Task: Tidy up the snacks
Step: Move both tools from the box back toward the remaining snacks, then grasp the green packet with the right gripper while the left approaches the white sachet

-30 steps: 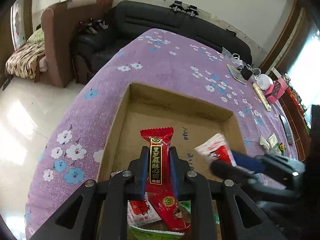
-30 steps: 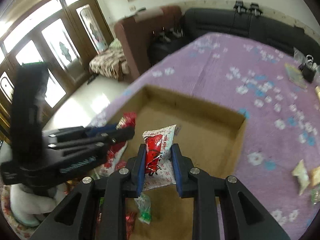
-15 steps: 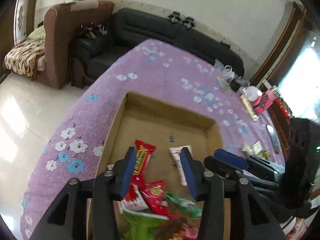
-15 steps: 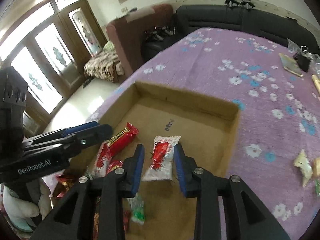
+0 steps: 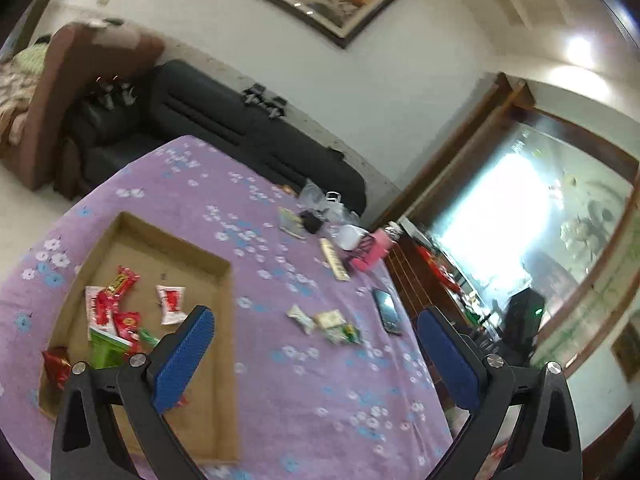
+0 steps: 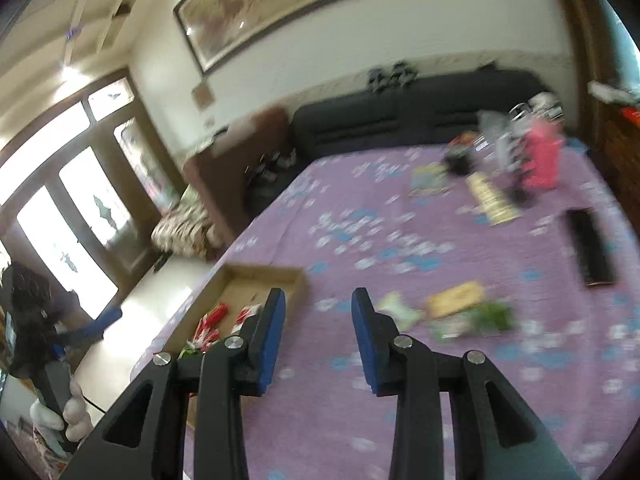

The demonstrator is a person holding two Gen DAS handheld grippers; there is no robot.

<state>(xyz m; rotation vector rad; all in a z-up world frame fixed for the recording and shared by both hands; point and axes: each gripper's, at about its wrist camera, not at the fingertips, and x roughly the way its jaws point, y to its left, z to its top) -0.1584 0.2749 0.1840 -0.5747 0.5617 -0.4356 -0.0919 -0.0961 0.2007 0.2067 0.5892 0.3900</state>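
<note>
The left gripper (image 5: 316, 344), black-armed with blue ribbed pads, is standing spread wide with nothing between its pads, its jaws having just been opening, and it is hanging above the purple flowered tablecloth (image 5: 280, 380) between the shallow brown cardboard tray (image 5: 224, 320) and the table's far edge. Inside that tray a loose heap of wrapped snacks is lying: a long red candy bar (image 5: 122, 282), a small white-and-red sachet (image 5: 171, 304) just beside it, and a green packet (image 5: 105, 347) among more red wrappers toward the near end. Out on the cloth, well apart from the tray, a small cluster of pale and green snack packets (image 5: 326, 325) is lying beside a dark flat phone (image 5: 386, 312). The right gripper (image 6: 318, 340), built the same way, is holding its blue pads partly apart and gripping nothing, its jaws having just been easing open, and it is pointing over bare cloth between the tray's corner (image 6: 296, 276) and the blurred loose packets (image 6: 460, 312). At the far end of the table a pink box (image 6: 542, 160) and other clutter are sitting in front of a black leather sofa (image 6: 400, 120)
</note>
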